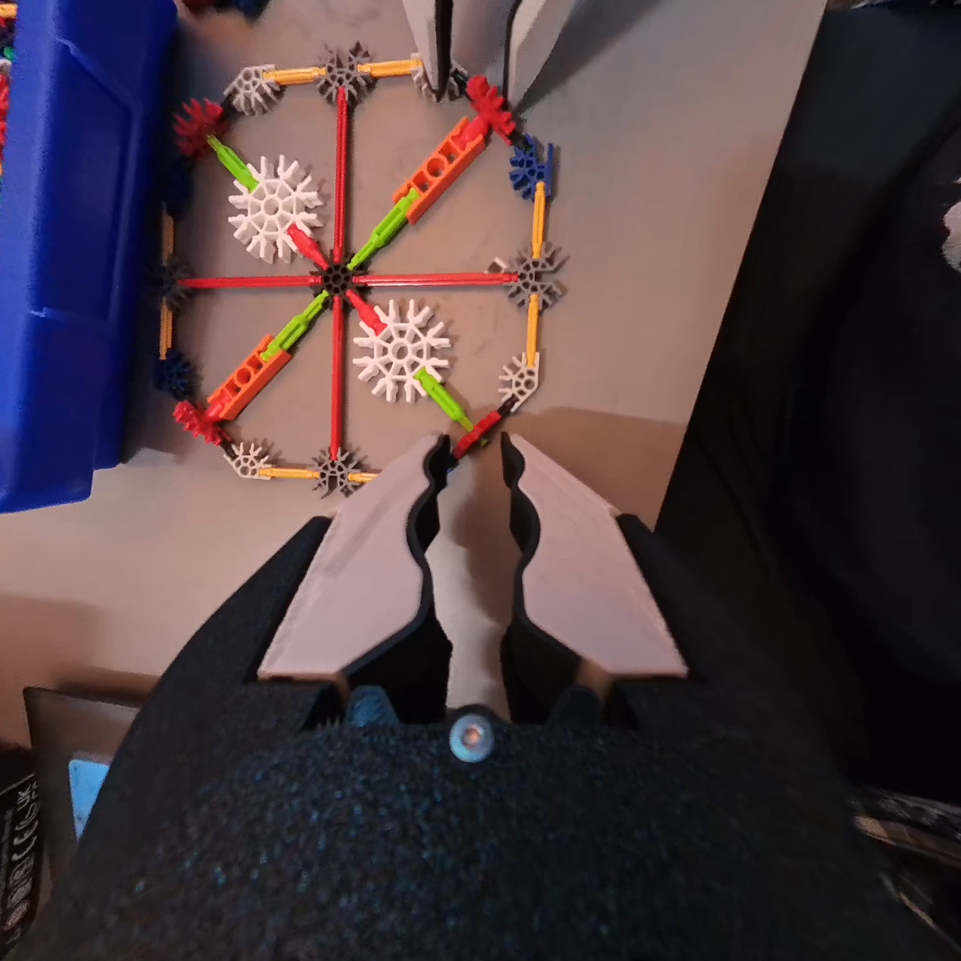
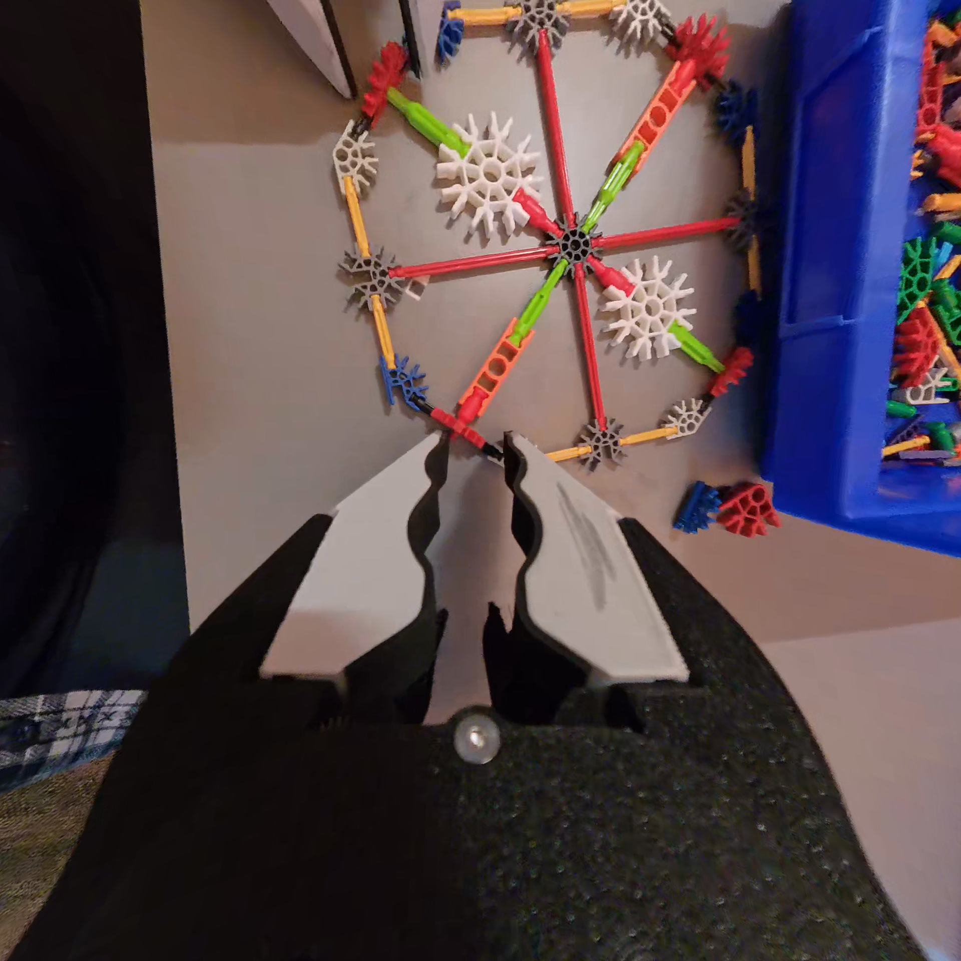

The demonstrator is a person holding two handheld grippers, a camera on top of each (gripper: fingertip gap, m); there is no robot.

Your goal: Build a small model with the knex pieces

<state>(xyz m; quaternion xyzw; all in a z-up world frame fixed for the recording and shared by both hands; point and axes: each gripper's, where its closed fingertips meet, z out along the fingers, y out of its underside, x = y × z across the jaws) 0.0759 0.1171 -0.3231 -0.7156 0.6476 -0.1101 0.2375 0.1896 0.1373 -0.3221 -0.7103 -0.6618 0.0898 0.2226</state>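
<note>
Strain on the rim is the chief risk to be judged here: the wheel-shaped construction-toy model [image 1: 338, 281] lies flat on the grey tabletop [image 1: 598, 312], and its rim is made only of short rods pushed into connectors, so a pull or twist applied at two opposite corners could pop a joint loose or skew the whole ring. A slide toward the blue parts bin [image 2: 832, 260], against which the model's far edge is already pressed, could also be caused by a push from either side.

The left gripper [image 1: 472, 442] is seen parted by a moderate gap, its tips set on either side of a small red connector [image 1: 476, 430] at the rim; whether the pads actually touch it cannot be told. Nothing is clamped. The right gripper [image 2: 474, 442] is likewise held apart, with a red connector [image 2: 457, 424] and its short black rod [image 2: 491, 451] lying at the mouth of the jaws, apparently touching or nearly so, but not squeezed. Two loose pieces, blue [image 2: 694, 507] and red [image 2: 746, 509], are left beside the bin
</note>
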